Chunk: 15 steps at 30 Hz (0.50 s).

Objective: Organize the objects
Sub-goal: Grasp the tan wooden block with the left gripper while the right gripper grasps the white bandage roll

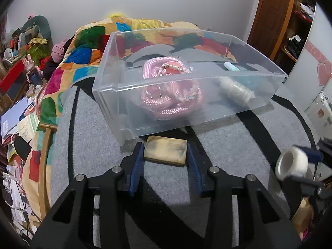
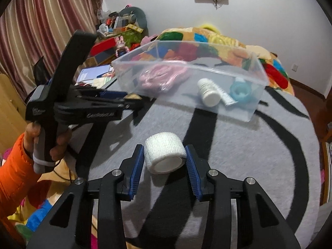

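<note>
A clear plastic bin (image 1: pixel 116 87) stands on the grey mat and holds a pink rope (image 1: pixel 170 95), a white bottle (image 1: pixel 236 89) and a pale tube (image 1: pixel 231 66). My left gripper (image 1: pixel 165 151) is shut on a tan block (image 1: pixel 165 149), just in front of the bin. My right gripper (image 2: pixel 165 155) is shut on a white bandage roll (image 2: pixel 164 153), held above the mat; it also shows in the left wrist view (image 1: pixel 292 164). In the right wrist view the bin (image 2: pixel 244 112) also holds a blue ring (image 2: pixel 240 92).
The grey mat with black stripes (image 2: pixel 249 145) covers a round table. A colourful blanket (image 1: pixel 87 47) lies behind the bin. Cluttered books and toys (image 1: pixel 20 108) fill the left side. The left gripper's handle (image 2: pixel 62 95) stands at the left in the right wrist view.
</note>
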Each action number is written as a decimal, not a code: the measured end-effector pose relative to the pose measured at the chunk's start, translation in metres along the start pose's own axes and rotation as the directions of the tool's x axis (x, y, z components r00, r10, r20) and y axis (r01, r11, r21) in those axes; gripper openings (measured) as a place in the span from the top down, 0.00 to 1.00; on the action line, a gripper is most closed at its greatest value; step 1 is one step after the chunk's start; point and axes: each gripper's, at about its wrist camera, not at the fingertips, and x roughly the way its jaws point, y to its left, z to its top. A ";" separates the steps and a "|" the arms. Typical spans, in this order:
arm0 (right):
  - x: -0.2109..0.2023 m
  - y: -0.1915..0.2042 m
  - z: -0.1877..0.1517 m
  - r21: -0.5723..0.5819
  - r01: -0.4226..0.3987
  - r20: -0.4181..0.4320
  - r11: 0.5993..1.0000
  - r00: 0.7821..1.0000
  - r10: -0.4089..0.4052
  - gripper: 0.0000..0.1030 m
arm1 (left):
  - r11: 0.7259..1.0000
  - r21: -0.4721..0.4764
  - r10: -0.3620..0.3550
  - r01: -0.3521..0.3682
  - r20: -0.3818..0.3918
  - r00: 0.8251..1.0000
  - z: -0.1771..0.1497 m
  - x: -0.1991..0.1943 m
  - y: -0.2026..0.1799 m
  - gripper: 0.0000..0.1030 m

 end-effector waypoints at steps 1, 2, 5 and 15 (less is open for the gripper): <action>-0.001 -0.001 0.001 0.002 0.004 0.004 1.000 1.000 -0.004 0.64 | 1.000 -0.004 0.000 0.000 0.002 1.000 -0.001 -0.001 0.001 0.60; -0.002 -0.003 0.003 0.007 0.010 0.009 1.000 1.000 -0.010 0.64 | 1.000 -0.007 -0.002 0.002 0.004 1.000 -0.002 -0.002 0.002 0.60; -0.006 -0.009 0.009 0.017 0.025 0.023 1.000 0.999 -0.025 0.64 | 1.000 -0.020 -0.011 0.012 0.017 1.000 -0.003 -0.008 0.004 0.60; -0.018 -0.022 0.046 0.044 0.084 0.107 0.995 0.990 -0.088 0.64 | 0.998 -0.037 -0.047 0.053 0.139 0.989 0.016 -0.048 0.000 0.60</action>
